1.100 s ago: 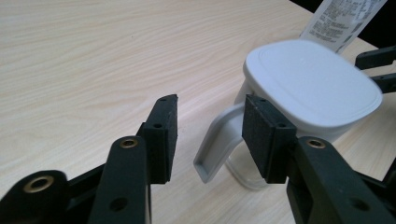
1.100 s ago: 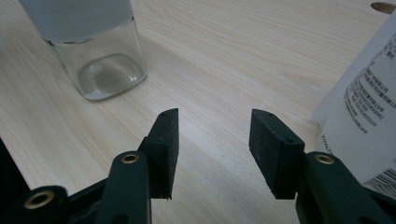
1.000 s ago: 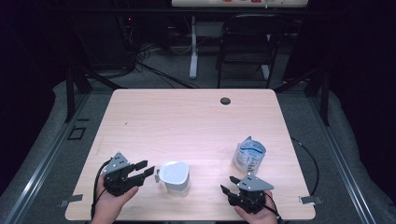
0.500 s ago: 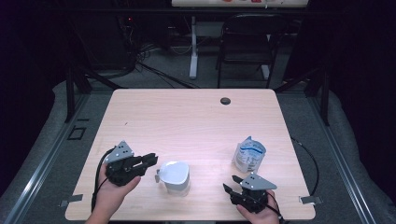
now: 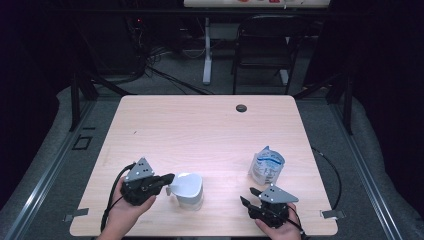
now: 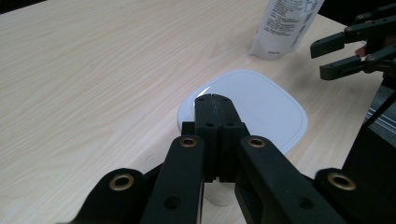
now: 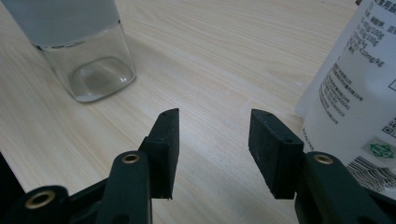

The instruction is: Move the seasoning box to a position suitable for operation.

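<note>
A glass jar (image 5: 192, 199) with a white rounded-square lid (image 5: 184, 182) stands near the table's front, left of centre. My left gripper (image 5: 170, 178) has just been closing and is shut. Its tips (image 6: 212, 97) lie at the lid's (image 6: 266, 105) near rim with nothing seen between them. I cannot tell whether they touch it. A white printed pouch (image 5: 266, 166) stands at the front right. My right gripper (image 5: 248, 195) is open just in front of it, with bare table between its jaws (image 7: 212, 126). The pouch (image 7: 355, 107) is at its right and the jar (image 7: 91, 65) at its left.
The wooden table (image 5: 200, 130) has a black round plug (image 5: 241, 108) near its far edge. A dark chair (image 5: 265, 50) and cables sit on the floor beyond. The right gripper (image 6: 329, 58) shows at the far right of the left gripper view.
My left gripper has closed its jaws and shifted right and a little up, so its tips now reach the jar's lid. The right gripper has stayed where it was.
</note>
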`<state>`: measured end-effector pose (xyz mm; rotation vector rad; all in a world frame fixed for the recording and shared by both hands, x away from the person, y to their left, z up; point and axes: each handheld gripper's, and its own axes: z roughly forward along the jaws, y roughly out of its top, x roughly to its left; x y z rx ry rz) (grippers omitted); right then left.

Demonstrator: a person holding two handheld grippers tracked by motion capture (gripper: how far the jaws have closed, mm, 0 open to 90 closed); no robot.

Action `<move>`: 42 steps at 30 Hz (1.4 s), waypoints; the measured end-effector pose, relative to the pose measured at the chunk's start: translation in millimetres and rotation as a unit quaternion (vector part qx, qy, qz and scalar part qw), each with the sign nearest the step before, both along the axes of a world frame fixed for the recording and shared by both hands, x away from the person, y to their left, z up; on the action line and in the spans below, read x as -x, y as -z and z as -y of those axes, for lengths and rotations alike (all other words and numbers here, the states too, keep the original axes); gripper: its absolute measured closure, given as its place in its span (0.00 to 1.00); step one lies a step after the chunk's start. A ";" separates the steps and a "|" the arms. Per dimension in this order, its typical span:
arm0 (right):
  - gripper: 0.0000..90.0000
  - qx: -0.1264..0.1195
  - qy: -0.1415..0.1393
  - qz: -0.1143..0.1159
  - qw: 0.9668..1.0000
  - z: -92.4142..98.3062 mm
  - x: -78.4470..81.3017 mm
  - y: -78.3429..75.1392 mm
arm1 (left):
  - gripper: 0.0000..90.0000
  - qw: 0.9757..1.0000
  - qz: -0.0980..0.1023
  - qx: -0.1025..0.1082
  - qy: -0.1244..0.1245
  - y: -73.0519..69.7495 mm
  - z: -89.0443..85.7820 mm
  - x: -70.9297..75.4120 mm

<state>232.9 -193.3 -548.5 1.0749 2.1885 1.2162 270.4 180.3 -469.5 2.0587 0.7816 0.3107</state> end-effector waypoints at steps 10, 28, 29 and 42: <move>0.60 0.000 0.005 -0.001 1.000 2.5 0.2 -0.3 | 1.00 1.000 0.002 -0.020 -0.003 6.1 5.0 -1.9; 0.59 0.000 0.007 0.003 1.000 2.0 0.1 -0.1 | 1.00 1.000 0.006 -0.019 -0.005 14.0 4.6 -5.2; 0.59 0.000 0.006 0.002 1.000 2.4 0.0 -0.3 | 1.00 1.000 0.006 -0.019 -0.005 14.0 4.6 -5.2; 0.59 0.001 0.006 0.000 1.000 3.7 -0.5 -0.6 | 1.00 1.000 0.004 -0.017 -0.005 14.1 2.6 -6.1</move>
